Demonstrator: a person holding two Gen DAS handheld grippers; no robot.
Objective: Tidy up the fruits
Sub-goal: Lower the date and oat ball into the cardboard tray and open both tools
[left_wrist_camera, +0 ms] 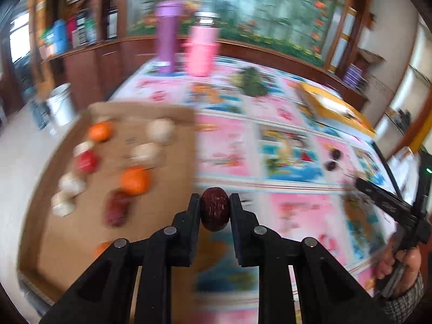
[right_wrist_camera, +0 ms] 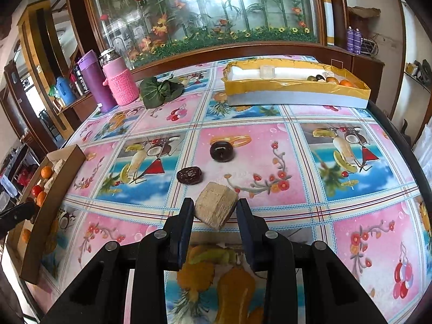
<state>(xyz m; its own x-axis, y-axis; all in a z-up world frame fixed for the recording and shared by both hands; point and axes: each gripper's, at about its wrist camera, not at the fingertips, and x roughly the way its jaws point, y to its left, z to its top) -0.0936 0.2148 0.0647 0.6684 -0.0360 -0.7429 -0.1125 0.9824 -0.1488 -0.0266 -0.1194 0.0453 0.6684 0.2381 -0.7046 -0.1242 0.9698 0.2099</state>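
A pale block (right_wrist_camera: 215, 208) was pinched by the right gripper (right_wrist_camera: 215, 210) above the tablecloth (right_wrist_camera: 270, 162). A date (left_wrist_camera: 215, 208) was clamped by the left gripper (left_wrist_camera: 215, 210) beside the cardboard tray (left_wrist_camera: 167, 113); being round and narrowly held, it could be squeezed out short of the tray.

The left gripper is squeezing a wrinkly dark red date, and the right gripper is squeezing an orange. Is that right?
Not quite. The left gripper does squeeze the wrinkly dark red date. But the right gripper holds a pale tan block, not an orange, as the right wrist view shows. The oranges lie in the cardboard box at the left.
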